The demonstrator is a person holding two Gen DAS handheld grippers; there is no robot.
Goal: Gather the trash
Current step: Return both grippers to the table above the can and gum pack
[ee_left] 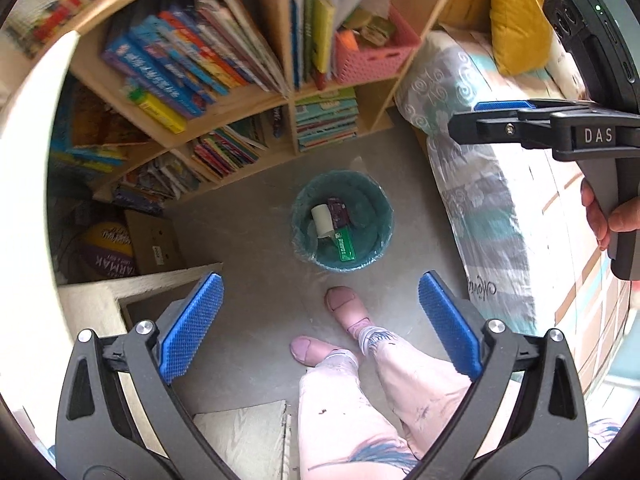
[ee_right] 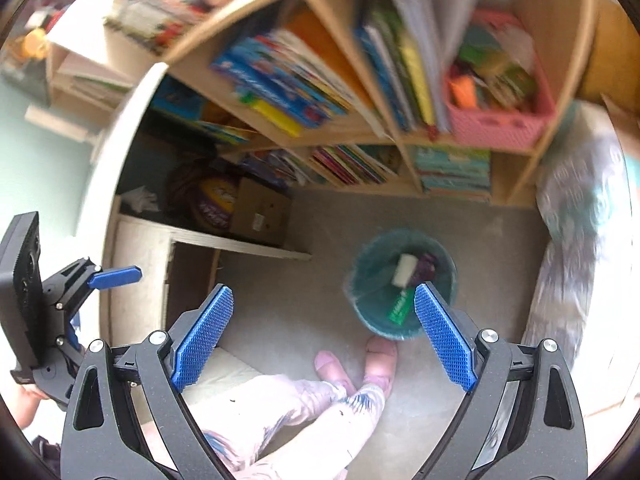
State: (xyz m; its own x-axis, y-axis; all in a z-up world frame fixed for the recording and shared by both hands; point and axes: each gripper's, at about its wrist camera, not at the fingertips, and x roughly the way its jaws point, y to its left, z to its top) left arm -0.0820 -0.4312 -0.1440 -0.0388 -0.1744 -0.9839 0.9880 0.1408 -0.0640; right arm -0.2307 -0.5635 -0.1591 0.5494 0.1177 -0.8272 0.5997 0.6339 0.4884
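Item, far left: purple-and-yellow printed ball (ee_left: 105, 250) on the floor beside a brown cardboard box (ee_left: 154, 242), both under the white curved bench edge (ee_left: 30, 152). Item: left tongs (ee_left: 320, 326), black frame with blue textured pads, spread wide and holding nothing, above the grey floor (ee_left: 256, 240). Item: light wooden bookshelf (ee_left: 280, 96) packed with children's books; pink perforated plastic basket (ee_left: 372, 54) in an upper compartment. Item, centre: round teal waste bin with clear liner (ee_left: 343, 227) standing on the floor, containing a white cardboard roll (ee_left: 322, 220), a dark purple wrapper (ee_left: 338, 212) and a green flat packet (ee_left: 345, 244). Item: person's feet in pink slippers (ee_left: 344, 312) just before the bin. Item, right: bed with grey-and-teal patterned cover (ee_left: 476, 200); mustard yellow cushion (ee_left: 516, 16) at its head. Item: right tongs (ee_right: 324, 334), same make, spread wide and holding nothing, one pad overlapping the bin's rim in the right wrist view.
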